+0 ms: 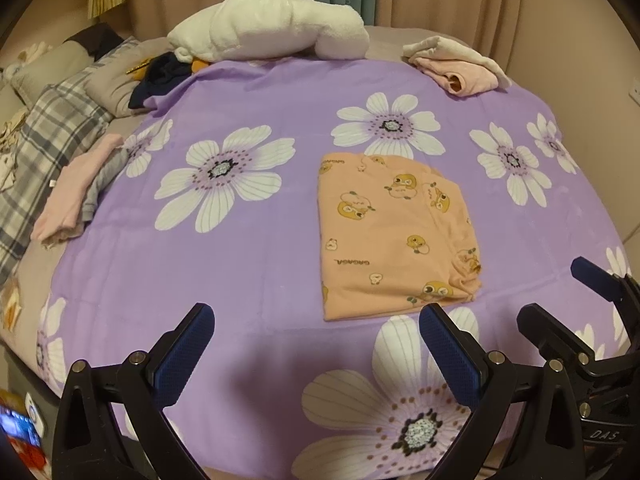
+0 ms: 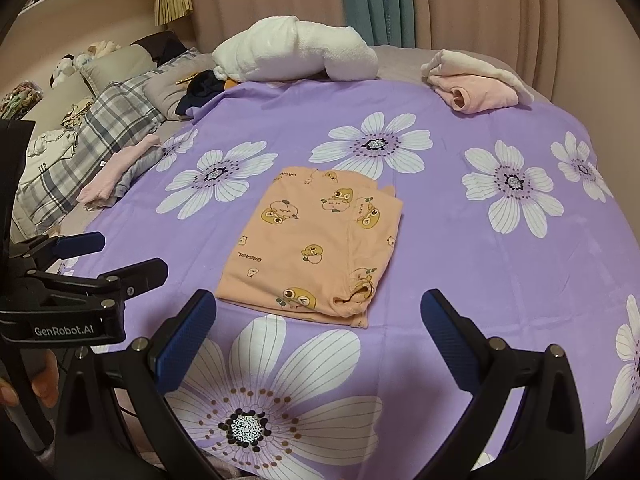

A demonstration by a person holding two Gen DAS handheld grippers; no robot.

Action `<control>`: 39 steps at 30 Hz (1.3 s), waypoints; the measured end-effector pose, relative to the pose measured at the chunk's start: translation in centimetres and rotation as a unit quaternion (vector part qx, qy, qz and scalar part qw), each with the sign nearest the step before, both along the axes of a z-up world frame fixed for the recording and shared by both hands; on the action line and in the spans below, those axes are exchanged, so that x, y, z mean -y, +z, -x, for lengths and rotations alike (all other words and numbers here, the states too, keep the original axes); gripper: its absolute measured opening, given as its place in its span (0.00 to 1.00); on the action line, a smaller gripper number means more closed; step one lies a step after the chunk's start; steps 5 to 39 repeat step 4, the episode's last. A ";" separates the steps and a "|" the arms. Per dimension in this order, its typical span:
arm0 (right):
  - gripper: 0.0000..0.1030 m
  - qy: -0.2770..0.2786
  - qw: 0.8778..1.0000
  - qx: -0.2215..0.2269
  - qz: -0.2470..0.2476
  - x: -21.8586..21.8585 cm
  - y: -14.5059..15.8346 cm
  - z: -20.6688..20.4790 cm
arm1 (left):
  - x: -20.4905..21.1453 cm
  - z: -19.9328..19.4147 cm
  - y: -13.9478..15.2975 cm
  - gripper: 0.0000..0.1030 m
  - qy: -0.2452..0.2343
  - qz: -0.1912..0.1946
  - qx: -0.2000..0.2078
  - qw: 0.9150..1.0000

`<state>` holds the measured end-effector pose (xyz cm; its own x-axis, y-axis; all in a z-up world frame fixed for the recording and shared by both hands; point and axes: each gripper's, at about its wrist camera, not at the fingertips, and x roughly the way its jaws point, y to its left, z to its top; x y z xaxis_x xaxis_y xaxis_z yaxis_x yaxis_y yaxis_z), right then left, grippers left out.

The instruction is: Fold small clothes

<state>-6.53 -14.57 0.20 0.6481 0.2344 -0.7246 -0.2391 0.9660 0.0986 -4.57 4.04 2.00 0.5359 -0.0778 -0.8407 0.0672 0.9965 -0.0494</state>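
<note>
Covering the bed, a purple flowered sheet (image 2: 460, 240) is serving as the work surface, with beige curtains (image 2: 480, 8) hanging at the far side. One rolled white blanket (image 2: 296, 50) is lying at the far edge. One peach cartoon-print garment (image 2: 316, 244), the task item, is lying flat near the sheet's centre, already folded into a rectangle. One cream-and-pink clothing pile (image 2: 476, 80) is sitting far right; one pink-and-grey pile (image 2: 116, 176) is sitting at the left edge. Two grippers are hovering at the near edge: the left gripper (image 1: 316, 356) and the right gripper (image 2: 318, 336) are both spread wide, grasping nothing and not touching the garment.

Risk assessment: the bunched near-right corner of the garment is looking loose. Pinching only the top layer there is likely to be dragging the fold open; uneven lifting between the two grippers is likely to be skewing the rectangle.
</note>
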 end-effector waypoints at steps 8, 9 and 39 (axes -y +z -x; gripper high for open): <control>1.00 0.003 1.000 -0.001 -0.004 -0.2 0.0 0.0 | -0.2 0.0 -0.2 0.98 0.003 0.002 -0.003 1.000; 1.00 0.003 1.000 -0.001 -0.004 -0.2 0.0 0.0 | -0.2 0.0 -0.2 0.98 0.003 0.002 -0.003 1.000; 1.00 0.003 1.000 -0.001 -0.004 -0.2 0.0 0.0 | -0.2 0.0 -0.2 0.98 0.003 0.002 -0.003 1.000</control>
